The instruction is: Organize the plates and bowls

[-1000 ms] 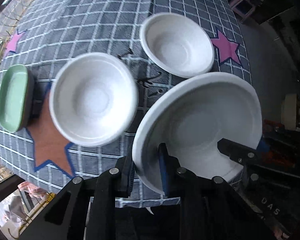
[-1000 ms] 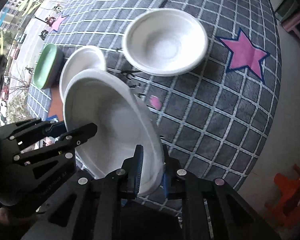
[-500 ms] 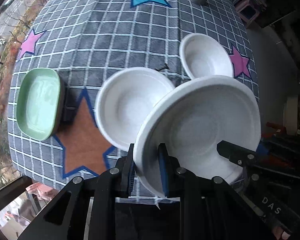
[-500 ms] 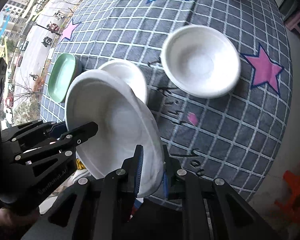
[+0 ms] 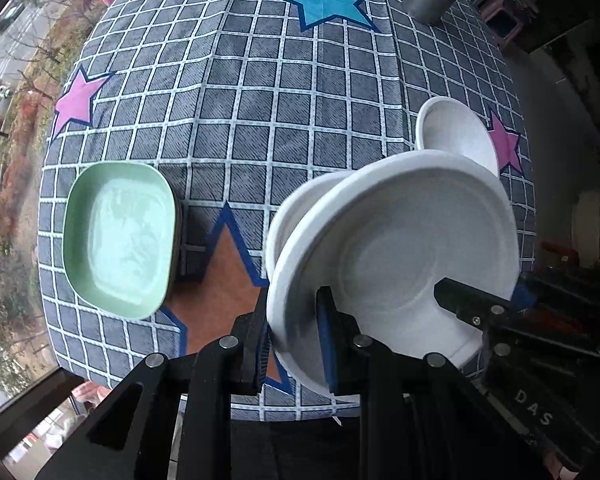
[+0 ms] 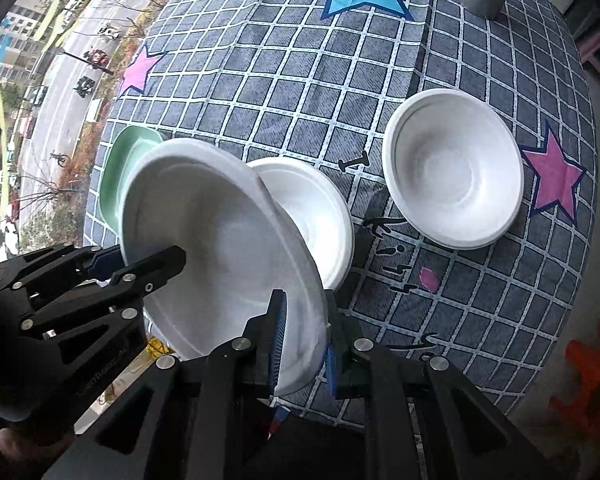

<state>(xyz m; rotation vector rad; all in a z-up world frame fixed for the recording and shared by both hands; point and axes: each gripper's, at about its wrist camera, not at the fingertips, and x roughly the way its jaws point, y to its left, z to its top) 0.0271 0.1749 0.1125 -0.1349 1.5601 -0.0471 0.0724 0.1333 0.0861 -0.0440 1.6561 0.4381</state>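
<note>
Between both jaws: white bowl [image 5: 400,248] (rim pinched, tilted).

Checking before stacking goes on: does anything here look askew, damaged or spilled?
Only the held white bowl is askew: it hangs tilted above the table, pinched at opposite rim edges by the left gripper and right gripper. No cracks or spills show; the other dishes sit flat.

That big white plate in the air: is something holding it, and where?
Yes. Both tools hold the plate by its rim: the left tool is clamped on one edge, the right tool on the opposite edge.
</note>
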